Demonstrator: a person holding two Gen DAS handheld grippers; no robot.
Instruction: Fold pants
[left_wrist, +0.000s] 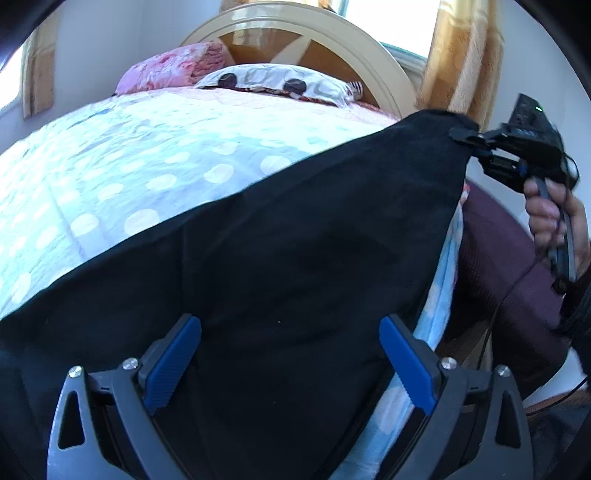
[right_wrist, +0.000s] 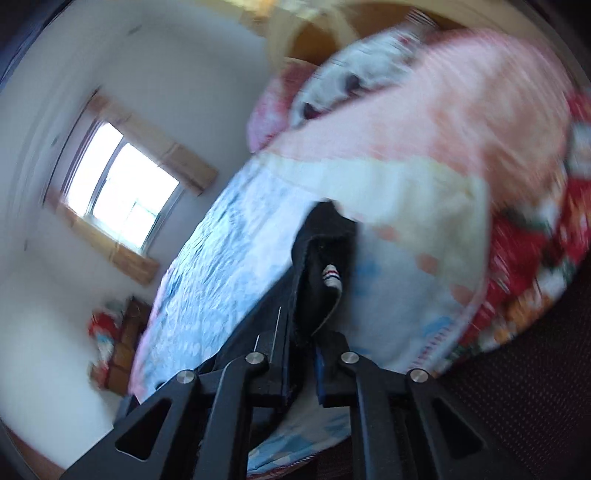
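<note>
Right tool (right_wrist: 301, 332) pinches one pants (left_wrist: 277, 240) corner at upper right; left tool (left_wrist: 290, 354) gapes empty. The thin bite could slip, dropping cloth on the bed (left_wrist: 110, 177).

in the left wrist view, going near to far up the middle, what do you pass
left claw → black pants → dotted blue bedspread → white patterned pillow → round headboard

**Black pants spread across the bed, one corner raised**

The black, soft fabric pants (left_wrist: 280, 236) lie in a broad smooth sheet over the pale blue dotted bedspread (left_wrist: 110, 177). Their far right corner is lifted, pulled taut; a small striped tag (right_wrist: 328, 277) shows inside the bunched edge.
</note>
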